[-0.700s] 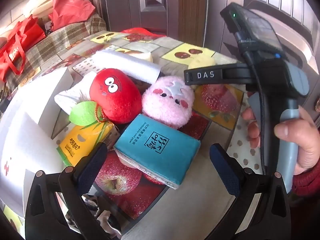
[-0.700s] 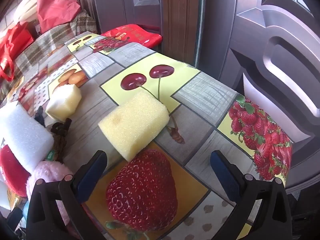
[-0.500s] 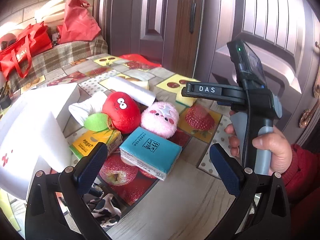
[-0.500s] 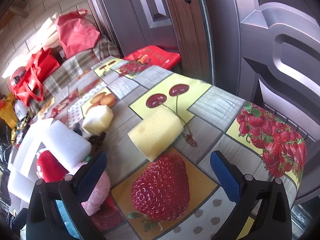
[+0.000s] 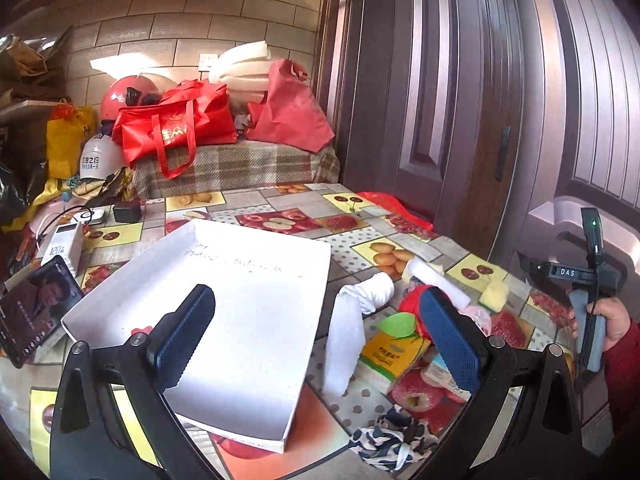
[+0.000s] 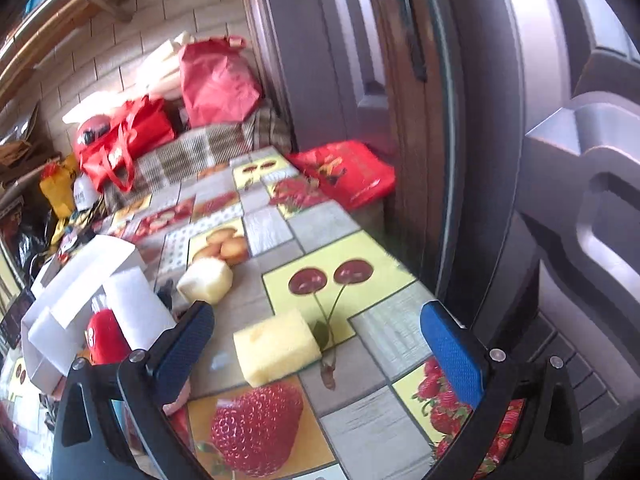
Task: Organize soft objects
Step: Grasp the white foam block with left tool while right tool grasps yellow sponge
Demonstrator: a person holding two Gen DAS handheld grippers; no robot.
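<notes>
We hold both grippers above the table (image 5: 280, 204), and the white tray (image 5: 248, 304) serves as our landmark. Our left gripper (image 5: 316, 336) hangs over the tray's near half with its jaws spread wide and nothing between them. The tray itself holds nothing that we can see, only some faint writing on its floor.

Just right of the tray stands a white foam block (image 5: 344, 344), upright. Beyond it, farther right of the tray, the soft things lie in a loose cluster: a rolled white cloth (image 5: 372, 292), a red plush (image 5: 412, 304) with a green leaf (image 5: 396, 324), a yellow tissue pack (image 5: 394, 354) touching the leaf, and a bit of pink plush (image 5: 478, 316) partly hidden behind our left pad. A patterned rag (image 5: 392, 436) lies near the tray's near right corner. A phone (image 5: 32, 312) leans at the tray's left side.

Our right gripper (image 6: 316, 348) is well to the right of the tray, also released, jaws wide apart. Between its pads on the table sits a yellow sponge (image 6: 276, 346), untouched. A paler sponge (image 6: 206, 280) rests farther back, nearer the tray's far right corner. In the left view our right hand (image 5: 610, 318) shows at the far right, wrapped round the handle.
</notes>
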